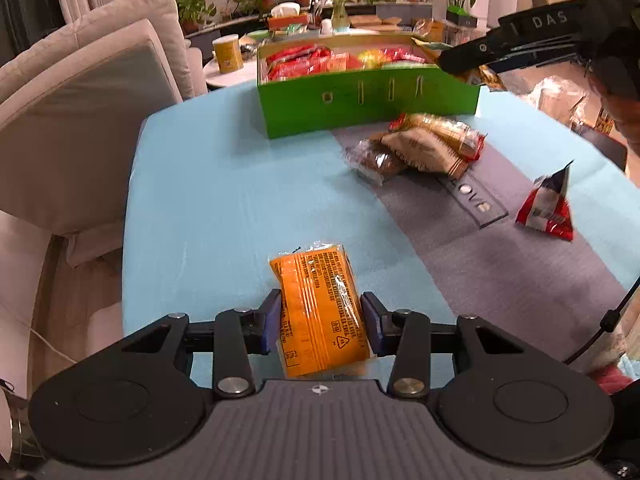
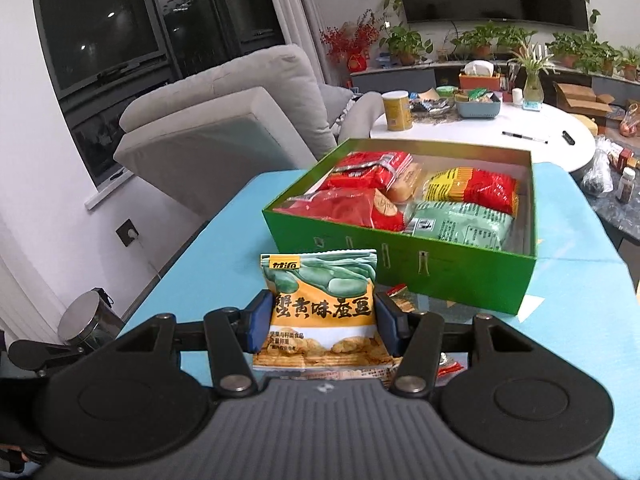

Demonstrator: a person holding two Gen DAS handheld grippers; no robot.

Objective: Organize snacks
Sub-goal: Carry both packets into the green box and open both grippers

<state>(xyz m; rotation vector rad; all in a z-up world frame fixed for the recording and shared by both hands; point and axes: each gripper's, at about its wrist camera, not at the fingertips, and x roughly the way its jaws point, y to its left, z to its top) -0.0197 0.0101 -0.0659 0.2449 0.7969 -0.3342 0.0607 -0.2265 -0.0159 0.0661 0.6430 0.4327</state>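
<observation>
My left gripper (image 1: pixel 320 320) is shut on an orange snack packet (image 1: pixel 320 312) and holds it over the near part of the blue table (image 1: pixel 224 208). The green box (image 1: pixel 368 96) stands at the far side with several red, yellow and green packets in it. My right gripper (image 2: pixel 318 320) is shut on a yellow and green bean snack packet (image 2: pixel 320 304), held just in front of the green box (image 2: pixel 404 264). In the left wrist view the right gripper's body (image 1: pixel 532 42) hovers over the box's right end.
A pile of brown and gold snack packets (image 1: pixel 424 144) lies on the grey runner (image 1: pixel 500 260) in front of the box. A red and white triangular packet (image 1: pixel 548 204) stands at the right. A grey sofa (image 1: pixel 80 120) is left of the table. A white round table (image 2: pixel 500 136) is behind.
</observation>
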